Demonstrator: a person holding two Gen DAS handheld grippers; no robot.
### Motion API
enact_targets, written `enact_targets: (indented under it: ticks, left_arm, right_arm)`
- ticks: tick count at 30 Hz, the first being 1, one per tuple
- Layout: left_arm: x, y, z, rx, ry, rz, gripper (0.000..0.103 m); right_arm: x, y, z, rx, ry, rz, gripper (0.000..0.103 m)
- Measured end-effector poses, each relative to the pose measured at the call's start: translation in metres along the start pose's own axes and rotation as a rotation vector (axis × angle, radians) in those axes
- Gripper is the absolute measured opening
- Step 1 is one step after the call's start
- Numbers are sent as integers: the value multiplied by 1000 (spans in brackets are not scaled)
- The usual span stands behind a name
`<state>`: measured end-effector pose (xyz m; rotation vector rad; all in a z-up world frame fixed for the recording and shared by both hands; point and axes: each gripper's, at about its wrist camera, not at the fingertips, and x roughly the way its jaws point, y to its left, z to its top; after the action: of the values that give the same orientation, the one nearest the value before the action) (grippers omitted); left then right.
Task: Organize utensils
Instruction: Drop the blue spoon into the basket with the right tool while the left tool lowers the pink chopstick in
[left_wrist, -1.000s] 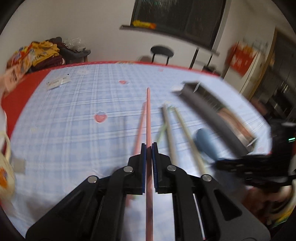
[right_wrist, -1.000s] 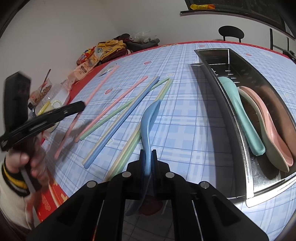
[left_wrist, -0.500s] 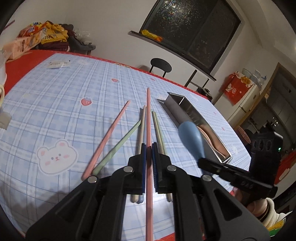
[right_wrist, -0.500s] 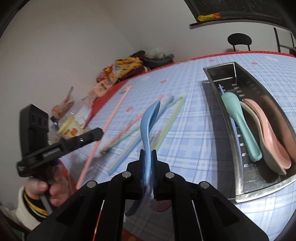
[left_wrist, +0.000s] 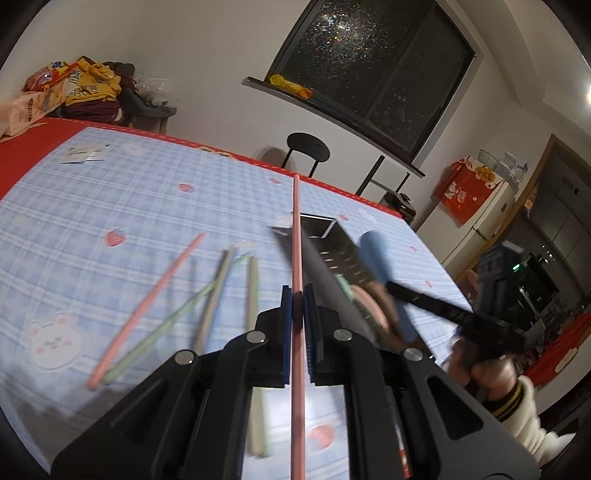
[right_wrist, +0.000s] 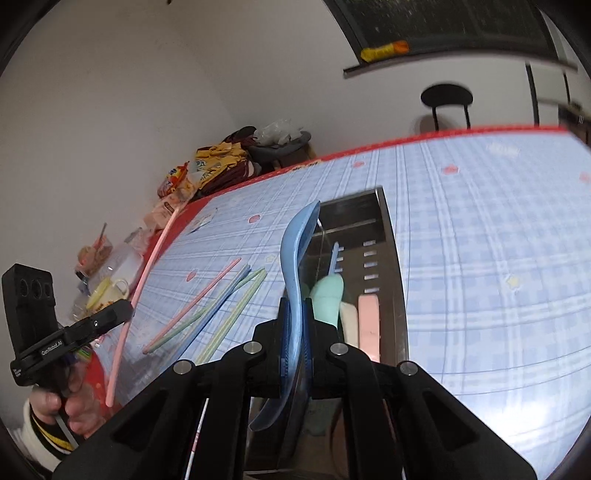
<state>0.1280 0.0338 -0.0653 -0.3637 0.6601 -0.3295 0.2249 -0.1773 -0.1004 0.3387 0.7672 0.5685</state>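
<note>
My left gripper (left_wrist: 297, 295) is shut on a pink chopstick (left_wrist: 297, 236), held in the air over the near edge of the steel tray (left_wrist: 325, 251). It shows at the left of the right wrist view (right_wrist: 127, 315), the pink chopstick (right_wrist: 147, 266) pointing up. My right gripper (right_wrist: 295, 306) is shut on a blue spoon (right_wrist: 297, 243), held above the steel tray's (right_wrist: 388, 236) near end. Mint (right_wrist: 327, 295), cream (right_wrist: 349, 325) and pink (right_wrist: 369, 321) spoons lie in the tray. Several chopsticks (right_wrist: 218, 302) lie loose on the checked cloth (right_wrist: 480, 240), left of the tray.
Snack bags and clothes (right_wrist: 218, 162) are piled at the table's far left corner. A cup and jars (right_wrist: 107, 280) stand at the left edge. A black stool (right_wrist: 447, 99) stands beyond the table. A card (left_wrist: 83, 155) lies on the cloth.
Both grippers have risen and swung right toward the tray. The blue spoon is now over the tray's near end, and the pink chopstick is over its near edge.
</note>
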Motion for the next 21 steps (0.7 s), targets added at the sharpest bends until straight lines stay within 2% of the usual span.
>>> enact_targets:
  ticks: [2, 4, 10, 14, 21]
  left_arm:
    - [11, -13, 2, -8, -3, -10, 10]
    - [22, -21, 3, -38, -6, -34, 10]
    - [54, -37, 1, -125, 7, -96, 10]
    - [67, -45, -3, -142, 20, -102, 10]
    - [75, -38, -6, -163, 30, -100, 10]
  right_arm:
    - [7, -8, -3, 30, 48, 34, 7]
    - [9, -12, -3, 37, 61, 51, 7]
    - [17, -9, -7, 34, 96, 40, 7]
    - [23, -6, -3, 19, 112, 34, 7]
    - [30, 1, -4, -19, 126, 10, 8]
